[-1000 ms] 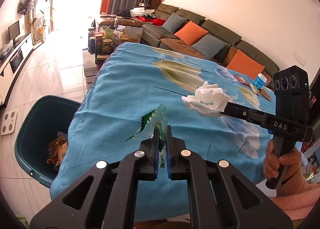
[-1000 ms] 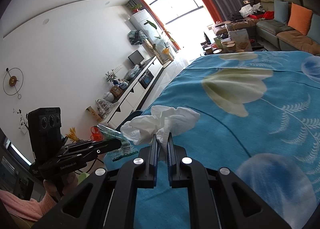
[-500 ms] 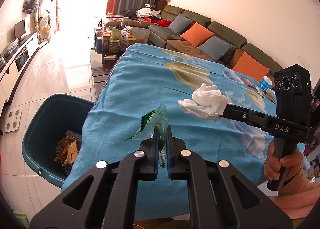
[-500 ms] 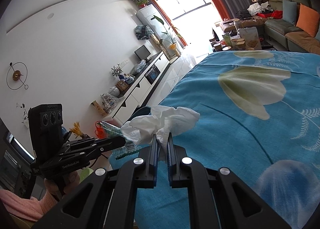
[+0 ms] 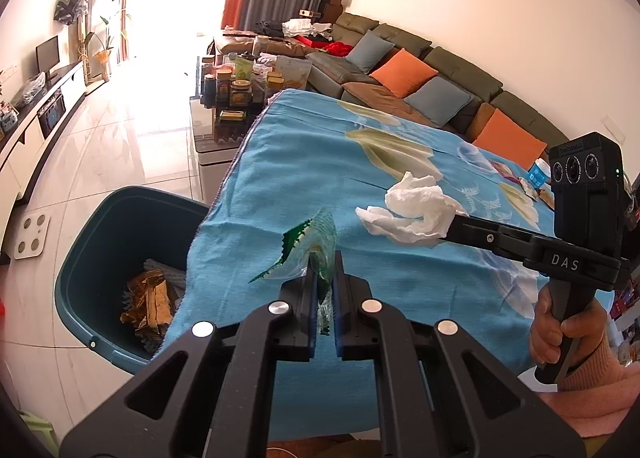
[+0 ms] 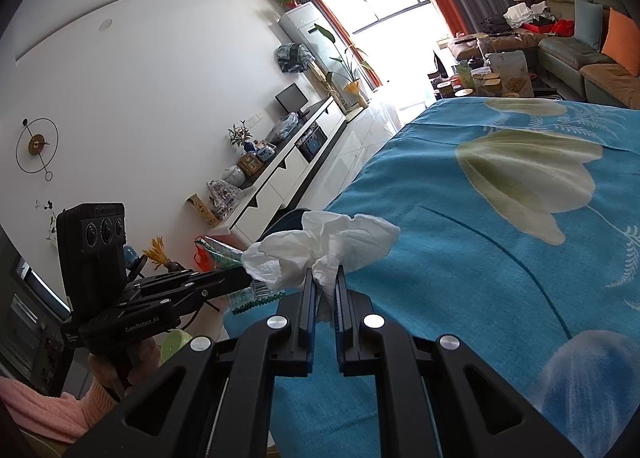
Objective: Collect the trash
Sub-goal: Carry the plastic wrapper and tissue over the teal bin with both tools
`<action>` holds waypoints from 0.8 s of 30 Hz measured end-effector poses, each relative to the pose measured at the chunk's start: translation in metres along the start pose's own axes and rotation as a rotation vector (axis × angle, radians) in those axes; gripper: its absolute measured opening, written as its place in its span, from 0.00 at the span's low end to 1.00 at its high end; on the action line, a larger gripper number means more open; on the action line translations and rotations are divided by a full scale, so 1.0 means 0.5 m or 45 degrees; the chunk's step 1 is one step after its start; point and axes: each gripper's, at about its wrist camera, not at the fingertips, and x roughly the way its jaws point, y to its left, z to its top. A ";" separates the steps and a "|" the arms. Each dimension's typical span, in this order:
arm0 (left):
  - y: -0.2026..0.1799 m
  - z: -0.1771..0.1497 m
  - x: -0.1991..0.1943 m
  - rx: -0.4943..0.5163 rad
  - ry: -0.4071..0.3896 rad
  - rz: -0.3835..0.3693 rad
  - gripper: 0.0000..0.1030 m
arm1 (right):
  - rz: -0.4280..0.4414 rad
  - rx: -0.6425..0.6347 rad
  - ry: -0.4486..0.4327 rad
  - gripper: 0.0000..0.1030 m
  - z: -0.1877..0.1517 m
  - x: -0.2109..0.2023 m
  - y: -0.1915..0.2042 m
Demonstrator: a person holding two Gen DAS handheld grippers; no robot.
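Left wrist view puts my left gripper (image 5: 323,282) at the bottom centre, tilted downward over the near edge of the table, its jaws pressed together on a clear plastic wrapper (image 5: 308,246) with green zigzag edges. The wrapper sticks up and to the left out of the pinch, hanging above the blue flowered tablecloth (image 5: 320,162). Below and to the left of it, on the floor just beside the table's corner, I see the dark teal bin (image 5: 92,242) with crumpled gold wrappers (image 5: 150,306) already lying inside.

To the right in the same view, my right gripper (image 5: 450,226) reaches in level from the side, held by a hand (image 5: 560,334) wrapped around its grip, with a pink sleeve (image 5: 596,390) at the wrist. Its tips are clamped on a crumpled white tissue (image 5: 412,210), which floats above the cloth just beside the wrapper, apart from it.

From the right wrist view I see the same tissue (image 6: 320,250) bunched out of the closed right gripper (image 6: 323,286), over the table's edge. My left gripper (image 6: 236,278) comes in from the lower left there, its tip partly hidden behind the tissue. Farther back on the table, near the sofa (image 5: 420,70), a few small packets (image 5: 528,182) lie on the cloth.
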 end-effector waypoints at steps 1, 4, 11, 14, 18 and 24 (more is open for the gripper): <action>0.002 0.000 0.000 -0.002 0.000 0.001 0.06 | 0.000 -0.002 0.001 0.07 0.000 0.001 0.002; 0.008 0.001 -0.003 -0.007 -0.004 0.008 0.06 | 0.004 -0.005 0.007 0.07 0.000 0.006 0.005; 0.021 0.000 -0.005 -0.022 -0.007 0.023 0.06 | 0.013 -0.012 0.020 0.07 0.001 0.017 0.014; 0.025 -0.001 -0.006 -0.028 -0.008 0.030 0.06 | 0.015 -0.015 0.021 0.07 0.003 0.020 0.018; 0.030 -0.003 -0.008 -0.034 -0.009 0.037 0.06 | 0.021 -0.020 0.028 0.07 0.005 0.028 0.023; 0.036 -0.003 -0.011 -0.038 -0.015 0.051 0.06 | 0.035 -0.030 0.043 0.07 0.008 0.038 0.030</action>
